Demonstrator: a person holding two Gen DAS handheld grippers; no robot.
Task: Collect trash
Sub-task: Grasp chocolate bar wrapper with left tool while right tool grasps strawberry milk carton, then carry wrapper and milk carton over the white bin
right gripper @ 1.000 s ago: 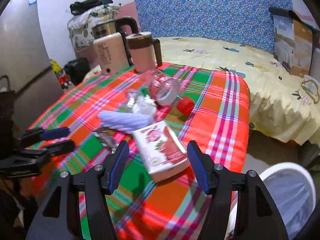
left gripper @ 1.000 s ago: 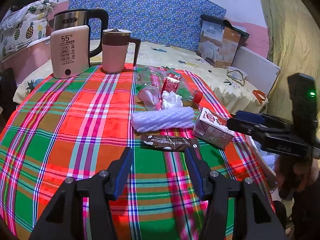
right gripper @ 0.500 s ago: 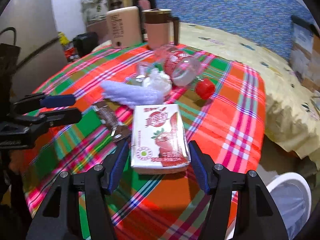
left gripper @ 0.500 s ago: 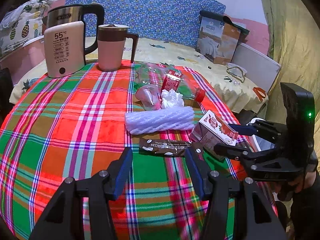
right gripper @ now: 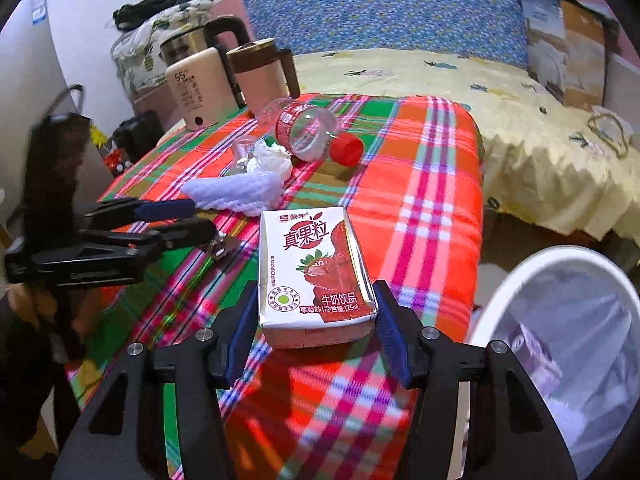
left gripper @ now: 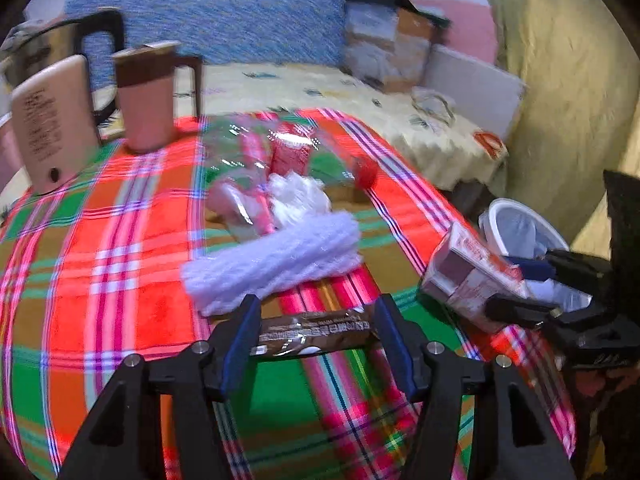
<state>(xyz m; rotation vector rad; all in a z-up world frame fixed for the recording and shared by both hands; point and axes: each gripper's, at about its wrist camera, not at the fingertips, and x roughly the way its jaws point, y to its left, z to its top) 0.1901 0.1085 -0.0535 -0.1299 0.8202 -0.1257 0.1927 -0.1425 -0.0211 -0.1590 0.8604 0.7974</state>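
Note:
A strawberry milk carton (right gripper: 316, 272) lies on the plaid tablecloth (right gripper: 432, 184); my open right gripper (right gripper: 316, 334) has a finger on each side of its near end, gripping nothing. In the left wrist view the carton (left gripper: 468, 276) sits at the table's right edge by the right gripper (left gripper: 516, 288). My open left gripper (left gripper: 316, 340) straddles a brown snack wrapper (left gripper: 316, 334). Behind it lie a white foam net (left gripper: 276, 260), crumpled tissue (left gripper: 298, 196), a small clear cup (left gripper: 240, 208) and a clear plastic bottle (right gripper: 306, 128) with a red cap (right gripper: 346, 150).
A white bin (right gripper: 560, 344) lined with a bag stands beside the table at the right. A cream kettle (right gripper: 200, 86) and a pink mug (right gripper: 262, 76) stand at the table's far left. A bed with a cardboard box (right gripper: 568, 36) lies behind.
Both grippers have moved forward: the left now straddles the brown wrapper, the right now has the milk carton between its fingers. The left view has swung and blurred.

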